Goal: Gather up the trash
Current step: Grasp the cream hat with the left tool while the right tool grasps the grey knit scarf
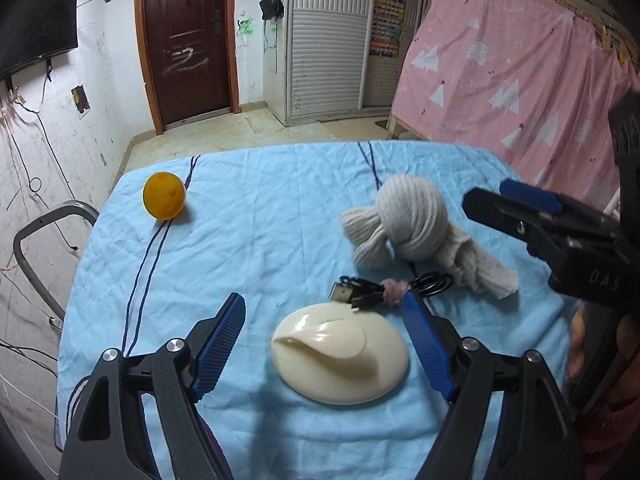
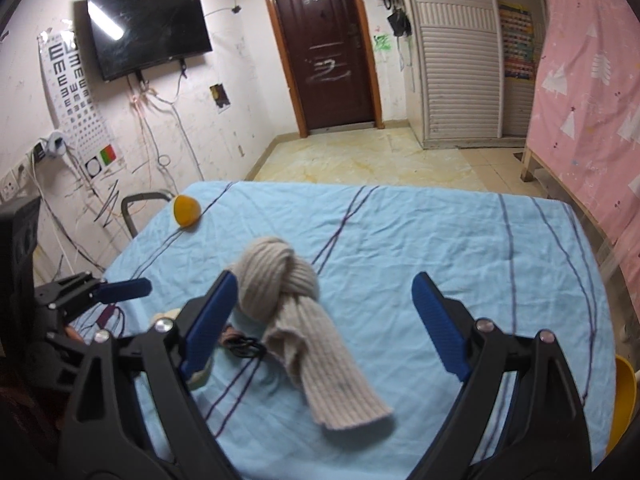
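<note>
Nearest the left wrist camera, a cream oval dish with a folded, glossy lip is seen lying on the light blue sheet that covers the bench, framed by the left gripper, whose jaws are spread wide to either side of it without touching it. Which item counts as the trash cannot be told for certain; the orange fruit or peel, set well apart near the far left corner, is judged one likely piece, and the dish another. Just beyond the dish a coiled black USB cable, bound with a pinkish tie, is seen, and behind it a knotted beige knit scarf. In the right wrist view the right gripper is held over that scarf with its jaws wide and nothing between the pads; the scarf's loose end runs toward the camera beneath them. No bin or bag is visible in either view. If the dish is the step in hand, the left jaws should be lowered until the pads flank its rim, and closed gently, since the glossy surface is judged slippery and the low rounded edge offers little to hold. The cable end by the right pad should be kept clear of the closing, and the sheet should not be pinched along with the dish.
</note>
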Demonstrator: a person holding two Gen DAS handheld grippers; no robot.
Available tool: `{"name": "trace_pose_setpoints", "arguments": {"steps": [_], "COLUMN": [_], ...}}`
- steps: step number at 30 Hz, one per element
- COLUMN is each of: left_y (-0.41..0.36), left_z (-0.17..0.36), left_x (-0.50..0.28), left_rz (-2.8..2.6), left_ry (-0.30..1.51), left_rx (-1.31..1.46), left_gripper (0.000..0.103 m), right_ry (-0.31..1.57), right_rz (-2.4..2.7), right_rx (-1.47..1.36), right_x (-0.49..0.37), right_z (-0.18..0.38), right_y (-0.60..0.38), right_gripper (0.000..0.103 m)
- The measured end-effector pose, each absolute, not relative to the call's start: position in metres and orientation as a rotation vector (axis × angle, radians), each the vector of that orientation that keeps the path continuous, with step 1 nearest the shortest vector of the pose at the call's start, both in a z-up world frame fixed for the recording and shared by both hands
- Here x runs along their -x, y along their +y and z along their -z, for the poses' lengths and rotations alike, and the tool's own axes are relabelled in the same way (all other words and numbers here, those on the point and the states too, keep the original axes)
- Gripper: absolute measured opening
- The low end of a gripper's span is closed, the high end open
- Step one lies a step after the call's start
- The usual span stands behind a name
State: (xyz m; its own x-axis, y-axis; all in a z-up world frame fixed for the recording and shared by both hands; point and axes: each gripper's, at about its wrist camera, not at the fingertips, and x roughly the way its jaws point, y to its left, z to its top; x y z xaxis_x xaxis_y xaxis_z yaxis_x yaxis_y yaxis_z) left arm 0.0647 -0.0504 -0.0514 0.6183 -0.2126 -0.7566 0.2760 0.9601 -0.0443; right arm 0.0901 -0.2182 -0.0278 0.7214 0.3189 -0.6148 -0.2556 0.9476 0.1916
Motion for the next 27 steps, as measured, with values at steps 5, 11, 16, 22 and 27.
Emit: {"name": "trace_pose_setpoints", "arguments": {"steps": [5, 11, 16, 22, 27], "left_y": [-0.048, -0.041, -0.041, -0.042, -0.039], "left_z": [0.06, 0.065, 0.064, 0.063, 0.057], "left_x": [-0.068, -0.068, -0.064, -0.062, -0.058], "left_rz": [0.282, 0.311, 0.333, 0.335, 0.337], "left_ry": [0.875, 0.881, 0.866, 0.855, 0.841], "left_rx": [-0.08, -0.047, -0.046, -0.038, -0.02], "left_gripper": [0.069, 0.05, 0.038, 0.034, 0.026], "right_ry": [0.724, 0.757, 0.775, 0.857, 0.834], "right_rz": [-0.346, -0.369, -0.371, -0.423, -0.421], "right_rx": [-0.068, -0.036, -0.038, -0.062, -0.029], "right_x": [-0.102, -0.114, -0.119, -0.132, -0.127], "right_z": [0.032, 0.041, 0.044, 0.054, 0.051], "right_y": [-0.201, -0.184, -0.181, -0.175, -0.168], "right_gripper": [0.085, 0.085, 0.085, 0.064, 0.057]}}
